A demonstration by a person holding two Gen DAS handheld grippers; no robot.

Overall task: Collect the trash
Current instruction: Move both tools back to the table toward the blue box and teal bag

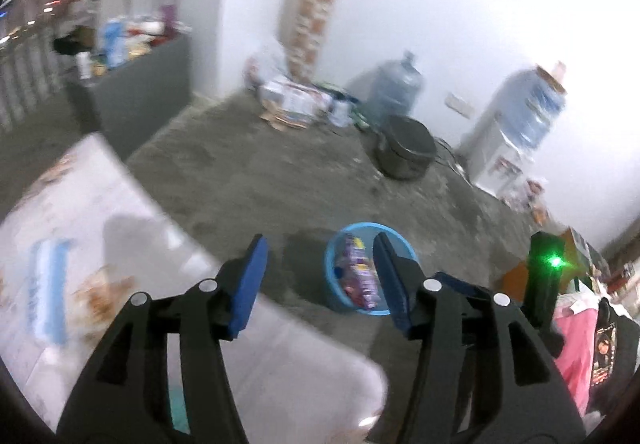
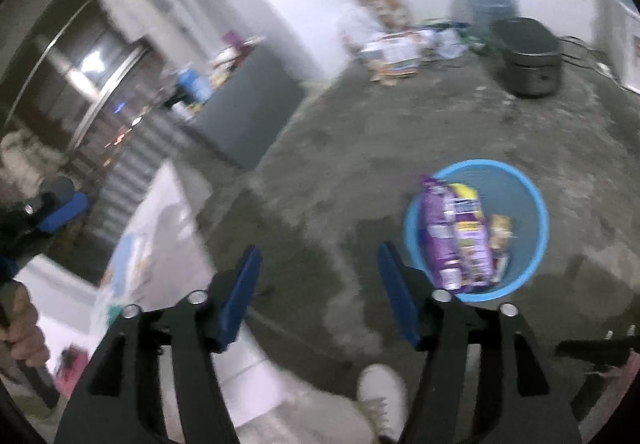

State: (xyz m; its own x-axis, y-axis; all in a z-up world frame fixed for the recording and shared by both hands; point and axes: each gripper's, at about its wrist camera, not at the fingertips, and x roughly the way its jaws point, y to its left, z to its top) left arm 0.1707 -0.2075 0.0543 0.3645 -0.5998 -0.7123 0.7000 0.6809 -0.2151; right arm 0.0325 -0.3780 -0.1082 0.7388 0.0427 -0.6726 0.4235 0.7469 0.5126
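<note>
Both jaws spread wide and empty: left gripper [image 1: 320, 276] at bottom centre of its view, right gripper [image 2: 318, 286] likewise. Round blue plastic basket [image 2: 536, 240] on the grey concrete floor [image 2: 320, 172], right of centre in the right wrist view, holding a crinkly purple snack wrapper [image 2: 438, 228] and a yellow-and-purple packet [image 2: 470, 232], standing on end. Probably light, thin, slippery foil; best pinched at a flat upper edge.

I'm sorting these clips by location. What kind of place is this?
Probably a rough storage or utility room in a home: bare concrete floor, a water dispenser beside a spare water jug, and stacked cartons against the wall.
</note>
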